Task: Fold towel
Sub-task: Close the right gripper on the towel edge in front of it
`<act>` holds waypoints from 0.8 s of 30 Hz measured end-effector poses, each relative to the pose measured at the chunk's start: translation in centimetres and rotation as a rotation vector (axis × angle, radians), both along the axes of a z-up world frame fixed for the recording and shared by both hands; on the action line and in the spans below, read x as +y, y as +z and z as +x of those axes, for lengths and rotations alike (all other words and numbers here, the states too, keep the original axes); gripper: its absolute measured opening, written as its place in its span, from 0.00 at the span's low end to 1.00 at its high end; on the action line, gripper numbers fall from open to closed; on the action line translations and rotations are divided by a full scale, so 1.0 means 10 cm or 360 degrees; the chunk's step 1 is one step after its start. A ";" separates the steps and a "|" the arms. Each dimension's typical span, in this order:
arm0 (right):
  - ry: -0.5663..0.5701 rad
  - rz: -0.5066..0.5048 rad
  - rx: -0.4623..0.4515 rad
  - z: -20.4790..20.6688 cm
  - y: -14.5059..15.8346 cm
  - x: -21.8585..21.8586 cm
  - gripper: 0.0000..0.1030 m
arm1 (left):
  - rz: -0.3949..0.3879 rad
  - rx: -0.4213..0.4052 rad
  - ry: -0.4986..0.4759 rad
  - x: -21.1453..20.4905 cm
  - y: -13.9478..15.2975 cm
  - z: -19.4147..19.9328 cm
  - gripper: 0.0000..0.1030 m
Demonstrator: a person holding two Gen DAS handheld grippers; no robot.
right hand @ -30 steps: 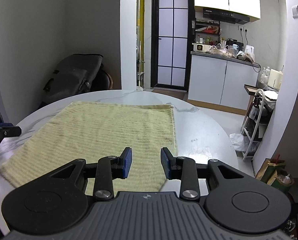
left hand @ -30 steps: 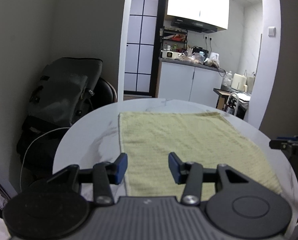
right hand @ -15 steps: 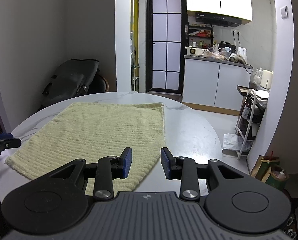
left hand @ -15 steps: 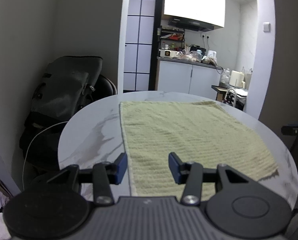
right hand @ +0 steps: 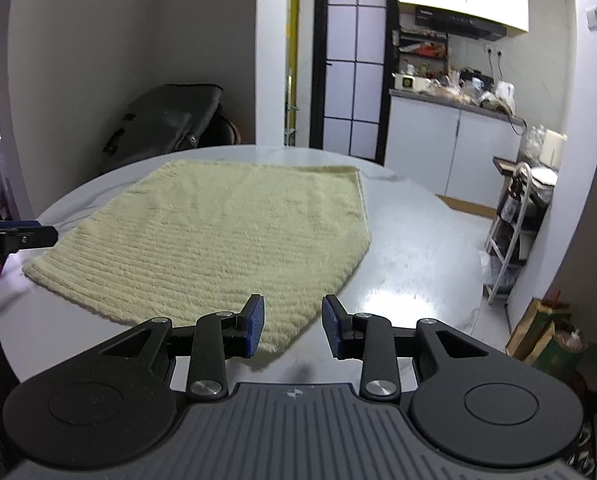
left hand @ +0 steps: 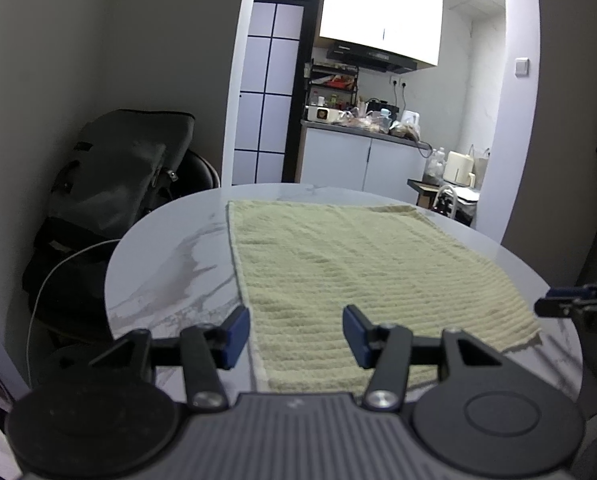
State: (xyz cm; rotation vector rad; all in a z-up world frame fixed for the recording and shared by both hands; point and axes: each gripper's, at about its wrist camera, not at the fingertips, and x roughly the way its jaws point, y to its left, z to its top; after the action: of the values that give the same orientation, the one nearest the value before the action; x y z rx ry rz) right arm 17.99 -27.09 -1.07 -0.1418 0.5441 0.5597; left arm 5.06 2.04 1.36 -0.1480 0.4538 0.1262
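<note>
A pale yellow-green ribbed towel lies flat on a round white marble table. My left gripper stands open just above the towel's near left corner, with nothing pinched between its blue pads. In the right wrist view the same towel spreads out to the left. My right gripper is open over its near right corner, and its pads are off the cloth. Each view catches the other gripper's tip at its side edge: the right gripper, and the left gripper.
A dark bag rests on a chair against the wall behind the table's left side, with a white cable hanging below. A kitchen counter stands beyond. A wire rack and paper bags are on the floor to the right.
Both grippers have drawn back and sunk toward the towel's near edge, so its near corners now show by the fingers. The left jaws stand slightly wider.
</note>
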 end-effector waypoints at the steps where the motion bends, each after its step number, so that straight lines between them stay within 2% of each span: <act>1: -0.0005 0.0006 0.0017 0.01 -0.02 0.01 0.35 | -0.0005 0.0003 -0.0008 0.00 -0.01 0.00 0.53; 3: 0.0003 0.0010 0.0028 0.01 -0.06 0.04 0.35 | -0.0013 0.0010 -0.0023 0.01 -0.03 0.01 0.53; 6: 0.0020 0.0011 0.0002 0.01 -0.11 0.10 0.35 | -0.0028 0.0046 -0.0050 0.02 -0.08 0.05 0.61; 11: -0.0008 0.0036 -0.0029 0.04 -0.15 0.14 0.32 | -0.0050 0.0016 -0.0054 0.08 -0.12 0.04 0.61; 17: 0.0043 0.0015 -0.0067 0.01 -0.15 0.20 0.11 | -0.0128 -0.0009 -0.0070 0.16 -0.14 -0.01 0.61; 24: 0.0072 -0.0001 -0.0115 -0.01 -0.06 0.25 0.08 | -0.0139 -0.0036 -0.0080 0.16 -0.12 -0.05 0.62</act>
State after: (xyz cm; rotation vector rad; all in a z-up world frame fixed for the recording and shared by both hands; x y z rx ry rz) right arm 17.92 -24.57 -1.64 -0.1749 0.4720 0.5964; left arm 4.55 3.60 0.15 -0.2236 0.4404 0.0555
